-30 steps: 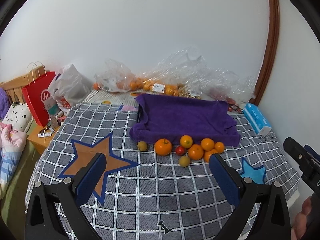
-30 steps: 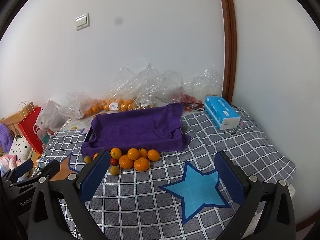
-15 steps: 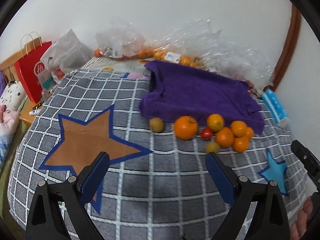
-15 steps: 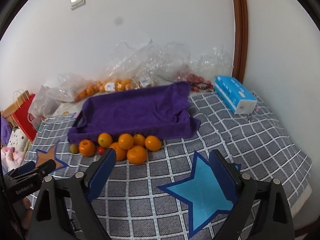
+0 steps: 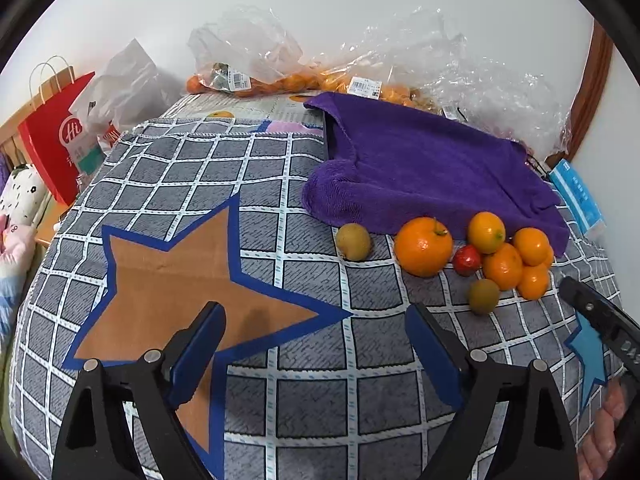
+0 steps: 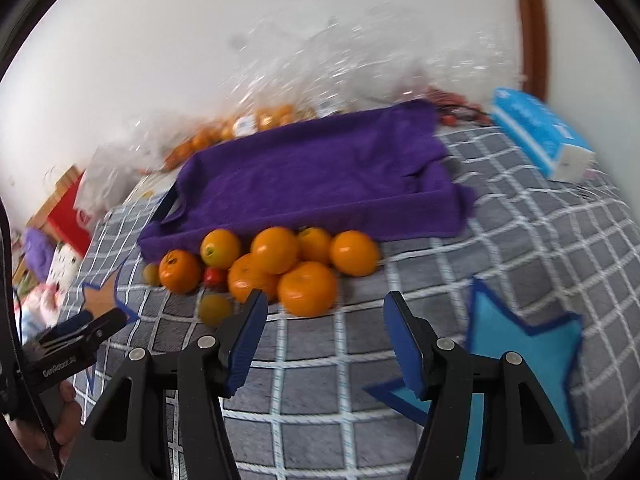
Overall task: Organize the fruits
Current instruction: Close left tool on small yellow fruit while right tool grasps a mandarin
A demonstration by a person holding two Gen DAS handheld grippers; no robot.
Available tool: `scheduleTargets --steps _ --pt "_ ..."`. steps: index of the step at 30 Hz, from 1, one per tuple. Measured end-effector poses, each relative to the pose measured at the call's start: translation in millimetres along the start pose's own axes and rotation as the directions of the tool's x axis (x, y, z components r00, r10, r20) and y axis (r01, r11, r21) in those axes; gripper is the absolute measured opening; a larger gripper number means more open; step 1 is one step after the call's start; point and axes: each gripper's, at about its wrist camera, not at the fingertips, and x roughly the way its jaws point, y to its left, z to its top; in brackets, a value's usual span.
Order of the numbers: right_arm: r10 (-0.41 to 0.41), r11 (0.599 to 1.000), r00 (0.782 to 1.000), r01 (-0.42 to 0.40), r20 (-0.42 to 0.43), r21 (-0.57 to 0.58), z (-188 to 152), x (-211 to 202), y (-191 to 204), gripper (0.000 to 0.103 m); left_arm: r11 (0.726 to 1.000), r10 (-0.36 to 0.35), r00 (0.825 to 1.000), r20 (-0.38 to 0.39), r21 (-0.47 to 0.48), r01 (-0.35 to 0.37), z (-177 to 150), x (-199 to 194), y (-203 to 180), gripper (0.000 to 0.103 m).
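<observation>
A pile of fruit lies on the checked cloth in front of a tray covered by a purple towel point(image 5: 432, 160) point(image 6: 320, 176). It holds several oranges, among them a big one point(image 5: 423, 246) and a near one point(image 6: 307, 288), a small red fruit point(image 5: 466, 259) point(image 6: 215, 276), and two brownish-green fruits point(image 5: 353, 241) point(image 5: 484, 296). My left gripper point(image 5: 316, 344) is open and empty, over the cloth short of the pile. My right gripper point(image 6: 325, 332) is open and empty, just in front of the near orange.
Clear plastic bags with more oranges point(image 5: 288, 80) lie behind the tray by the wall. A blue tissue box point(image 6: 540, 132) sits at the right. A red paper bag point(image 5: 52, 136) and white bags stand at the left edge.
Both grippers have moved forward and down toward the fruit pile, which looks larger in both views. The right view is blurred by motion. Both stay open.
</observation>
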Motion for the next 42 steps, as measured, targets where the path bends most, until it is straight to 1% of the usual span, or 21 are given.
scheduleTargets --steps 2,5,7,10,11,12,13,14,16,18,19,21,22,24,25,26,28,33,35,38,42 --pt "-0.016 1.000 1.000 0.016 -0.011 -0.023 0 10 5 0.056 1.000 0.001 1.000 -0.005 0.007 -0.001 3 3 0 0.090" --pt "-0.013 0.999 0.999 0.012 -0.035 -0.033 -1 23 6 0.055 1.000 0.010 1.000 -0.001 0.025 -0.009 9 7 -4 0.090" --pt "-0.012 0.999 0.999 0.011 -0.046 -0.034 -1 29 6 0.054 0.999 0.000 1.000 0.007 0.034 0.000 13 9 -6 0.089" --pt "0.004 0.999 0.997 -0.007 -0.071 -0.044 0 40 7 0.054 0.999 -0.011 1.000 0.005 0.039 0.011 21 17 -11 0.077" --pt "-0.001 0.998 0.997 -0.003 -0.078 -0.057 0 45 8 0.054 0.999 -0.010 1.000 0.004 0.042 0.010 23 22 -13 0.075" --pt "-0.017 0.997 0.997 0.012 -0.070 -0.074 -1 46 9 0.054 0.999 -0.010 1.000 0.004 0.049 0.010 24 26 -14 0.074" --pt "-0.033 0.995 0.998 0.028 -0.059 -0.096 -2 46 11 0.053 0.998 -0.007 1.000 0.001 0.058 0.007 26 31 -15 0.071" --pt "-0.044 0.993 0.997 0.037 -0.056 -0.115 -3 47 12 0.053 0.998 -0.004 1.000 -0.004 0.069 0.004 27 36 -16 0.065" --pt "-0.044 0.992 0.998 0.038 -0.052 -0.117 -3 47 13 0.053 0.997 -0.014 1.000 -0.006 0.078 0.014 27 43 -16 0.060" --pt "-0.038 0.993 0.998 0.032 -0.052 -0.111 -3 47 11 0.053 0.997 -0.028 1.000 0.004 0.077 0.028 27 47 -17 0.058" --pt "-0.035 0.994 0.998 0.029 -0.051 -0.109 -3 47 11 0.053 0.996 -0.036 0.999 0.020 0.078 0.035 26 48 -18 0.054" --pt "-0.028 0.994 0.998 0.022 -0.051 -0.103 -3 47 10 0.053 0.995 -0.051 0.998 0.020 0.090 0.049 26 49 -21 0.052" --pt "-0.025 0.995 0.998 0.020 -0.050 -0.101 -3 47 10 0.053 0.994 -0.070 0.997 0.022 0.091 0.068 25 48 -22 0.048" --pt "-0.010 0.996 0.999 0.005 -0.048 -0.090 -2 47 8 0.050 0.993 -0.084 0.996 0.018 0.089 0.083 25 49 -22 0.046" --pt "0.006 0.997 0.999 -0.010 -0.047 -0.081 -2 47 6 0.046 0.993 -0.088 0.996 0.018 0.084 0.086 25 50 -21 0.046" --pt "0.017 0.997 0.999 -0.020 -0.046 -0.076 -2 46 4 0.042 0.993 -0.098 0.995 0.021 0.074 0.096 25 49 -20 0.036" --pt "0.031 0.997 0.998 -0.034 -0.045 -0.068 -1 46 2 0.041 0.989 -0.137 0.990 0.020 0.052 0.136 25 49 -17 0.023" --pt "0.045 0.995 0.998 -0.049 -0.044 -0.082 -1 46 4 0.041 0.982 -0.189 0.981 0.038 -0.003 0.189 25 48 -8 0.024" --pt "0.057 0.994 0.997 -0.061 -0.045 -0.089 -2 46 5 0.041 0.981 -0.191 0.980 0.054 -0.013 0.192 24 45 -7 0.024" --pt "0.052 0.994 0.998 -0.056 -0.040 -0.092 -4 43 6 0.041 0.982 -0.182 0.980 0.083 -0.027 0.185 22 42 -4 0.024" --pt "0.022 0.994 0.999 -0.025 -0.034 -0.102 -10 36 6 0.041 0.982 -0.178 0.979 0.100 -0.049 0.183 20 39 -2 0.024"
